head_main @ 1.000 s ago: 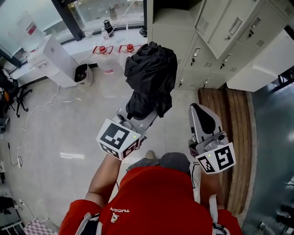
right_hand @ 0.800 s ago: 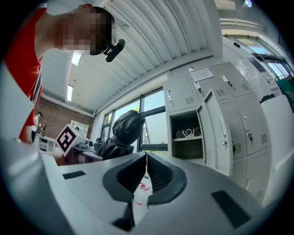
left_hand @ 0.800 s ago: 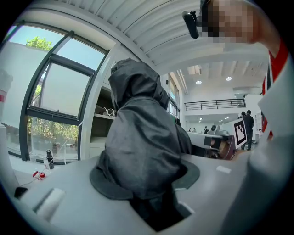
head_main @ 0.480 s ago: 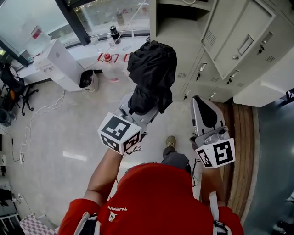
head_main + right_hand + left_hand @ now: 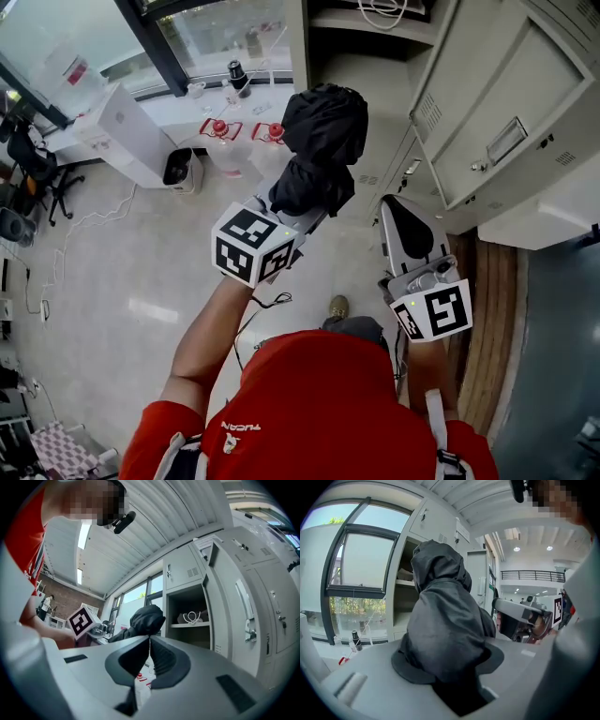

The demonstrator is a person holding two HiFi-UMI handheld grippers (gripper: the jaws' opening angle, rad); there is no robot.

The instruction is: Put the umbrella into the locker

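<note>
Left gripper (image 5: 451, 670) is clamped on the black umbrella (image 5: 443, 620). It's folded and bundled, its lower end pinched between the two pads, and the bulk of the fabric rises up and out past the fingertips. In the head view the umbrella is held in the air in front of the person, near the open locker (image 5: 185, 637) but not yet inside it. Right gripper (image 5: 149, 641) is alongside, just right of the umbrella and clear of it, pads pressed together on nothing. A white cord (image 5: 191, 617) lies coiled on the locker's shelf.
</note>
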